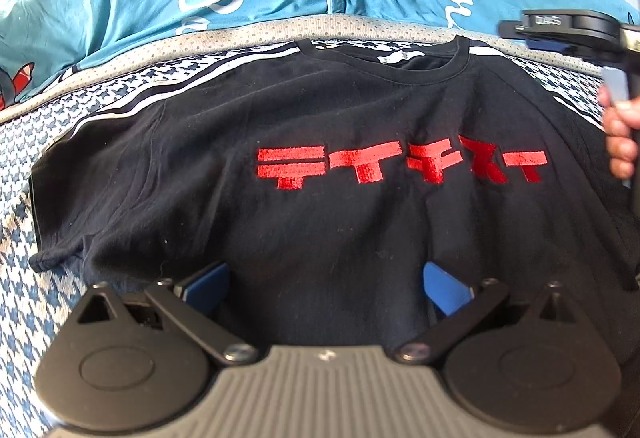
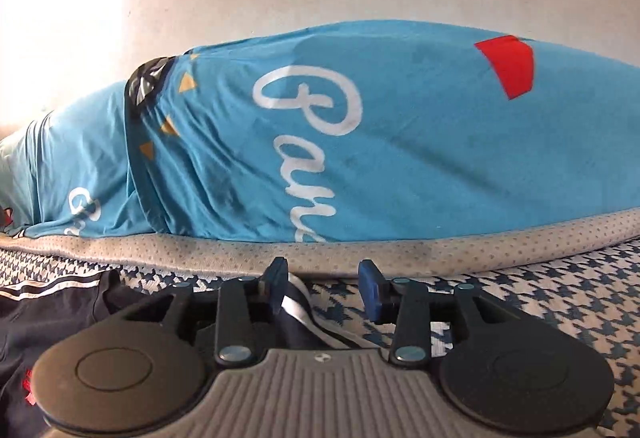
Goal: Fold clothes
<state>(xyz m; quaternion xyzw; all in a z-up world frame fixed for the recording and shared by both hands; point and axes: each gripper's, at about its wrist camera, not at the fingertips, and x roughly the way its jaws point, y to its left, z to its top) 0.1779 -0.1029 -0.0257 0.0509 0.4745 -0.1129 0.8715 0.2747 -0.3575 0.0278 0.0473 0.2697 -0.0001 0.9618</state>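
Black T-shirt (image 1: pixel 320 217) flat on houndstooth bed cover (image 2: pixel 540 298); left gripper (image 1: pixel 326 288) spread wide over hem, right gripper (image 2: pixel 326 286) parted, gripping nothing.

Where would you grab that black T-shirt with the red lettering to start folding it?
Pinch the black T-shirt at its left sleeve, coming in from the left. That edge lies flat and free on the patterned bedspread, so a tool can slip under it and carry it across.
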